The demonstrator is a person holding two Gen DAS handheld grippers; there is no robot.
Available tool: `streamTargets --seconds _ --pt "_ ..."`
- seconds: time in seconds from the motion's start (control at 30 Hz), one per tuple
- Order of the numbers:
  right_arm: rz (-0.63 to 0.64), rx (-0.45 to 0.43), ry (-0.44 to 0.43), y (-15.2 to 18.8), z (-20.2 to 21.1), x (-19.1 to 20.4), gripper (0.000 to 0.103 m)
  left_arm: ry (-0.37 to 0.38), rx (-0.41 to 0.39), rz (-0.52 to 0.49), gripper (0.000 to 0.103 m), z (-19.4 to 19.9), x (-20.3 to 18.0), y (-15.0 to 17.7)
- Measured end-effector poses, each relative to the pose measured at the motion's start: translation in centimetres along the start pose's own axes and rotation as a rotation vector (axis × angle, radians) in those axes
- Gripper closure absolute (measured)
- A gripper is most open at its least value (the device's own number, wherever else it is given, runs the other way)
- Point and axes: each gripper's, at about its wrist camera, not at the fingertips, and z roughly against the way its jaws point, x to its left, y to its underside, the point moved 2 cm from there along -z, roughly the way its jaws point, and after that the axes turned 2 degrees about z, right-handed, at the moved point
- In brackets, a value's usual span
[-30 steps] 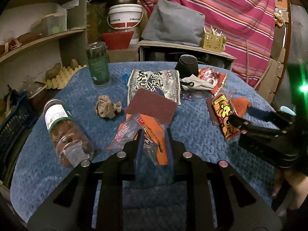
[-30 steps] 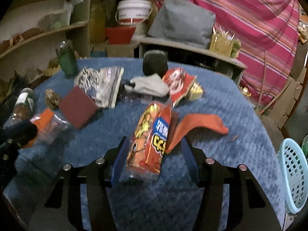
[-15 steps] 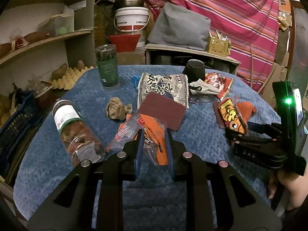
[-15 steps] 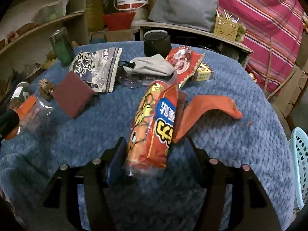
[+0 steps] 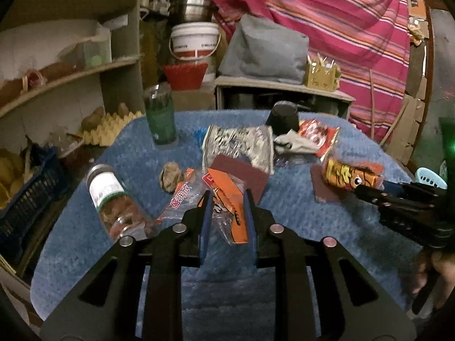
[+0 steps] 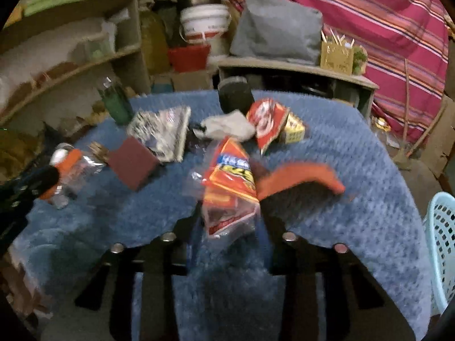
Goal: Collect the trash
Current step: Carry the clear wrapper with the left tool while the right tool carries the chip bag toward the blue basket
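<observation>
My left gripper (image 5: 227, 207) is shut on a clear and orange plastic wrapper (image 5: 227, 196), just above the blue-covered table (image 5: 298, 221). My right gripper (image 6: 230, 218) has its jaws closing on an orange snack bag (image 6: 230, 176). The bag stands crumpled between the fingers, which press its lower end. In the left wrist view the right gripper (image 5: 369, 193) comes in from the right edge with the snack bag (image 5: 349, 174) at its tips.
A light blue basket (image 6: 440, 244) stands off the table's right edge. On the table lie a clear bottle (image 5: 113, 199), crumpled paper (image 5: 170, 172), a maroon pad (image 5: 241, 170), a black-and-white bag (image 5: 239, 145), a red wrapper (image 6: 267, 122) and an orange cloth (image 6: 301, 176). A green bottle (image 5: 159, 116) stands at the back left.
The right gripper's jaws have narrowed on the snack bag, which has crumpled and tipped up off the table. The left gripper has kept its hold on the wrapper.
</observation>
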Motion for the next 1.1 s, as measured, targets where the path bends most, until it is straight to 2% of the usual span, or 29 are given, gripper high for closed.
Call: streamTargets --seconds 0.03,0.07,0.13,0.17,0.27,0.47,0.63,0.7,0.77,0.8,0.97,1.03,1.1 --pt "0.008 -0.022 -0.008 -0.2 1.1 -0.4 0.077 0.001 -0.012 -0.004 0.082 0.4 -0.3 -0.3" --pt "0.015 -0.031 -0.002 -0.2 1.7 -0.7 0.081 0.002 -0.023 -0.007 0.083 0.8 -0.6 -0.6" --pt "0.023 -0.048 -0.006 -0.3 2.9 -1.6 0.083 0.005 -0.028 -0.005 0.082 1.1 -1.1 -1.2" --pt "0.023 -0.051 -0.001 -0.1 3.3 -2.1 0.090 0.007 -0.028 -0.003 0.082 1.1 -1.3 -1.3" --pt "0.016 -0.061 0.018 0.3 4.3 -3.9 0.097 0.009 -0.032 -0.007 0.082 1.4 -2.4 -1.8" --pt "-0.052 -0.088 0.002 0.9 6.2 -8.2 0.098 0.031 -0.049 -0.028 0.082 2.1 -5.1 -2.4" --pt "-0.120 -0.042 0.001 1.9 5.7 -10.8 0.096 0.036 -0.034 -0.030 0.082 1.6 -6.2 -2.3" --pt "-0.155 -0.019 0.031 2.2 5.0 -11.8 0.091 0.028 -0.027 -0.043 0.082 1.4 -6.4 -1.9" --pt "-0.165 -0.006 0.050 2.3 4.7 -12.5 0.059 0.022 -0.021 -0.053 0.082 1.3 -6.3 -1.4" --pt "-0.166 -0.006 0.061 2.3 4.7 -12.7 0.053 0.022 -0.018 -0.054 0.082 1.3 -6.2 -1.3" --pt "-0.134 0.044 0.118 2.8 3.9 -13.1 0.043 0.020 0.000 -0.066 0.082 0.8 -5.9 -0.6" --pt "-0.123 0.090 0.155 3.5 2.8 -13.5 0.043 0.022 0.003 -0.068 0.082 0.7 -5.9 -0.5" --pt "-0.140 0.140 0.151 4.4 1.8 -14.1 0.043 0.026 0.003 -0.066 0.082 0.6 -5.8 -0.4"
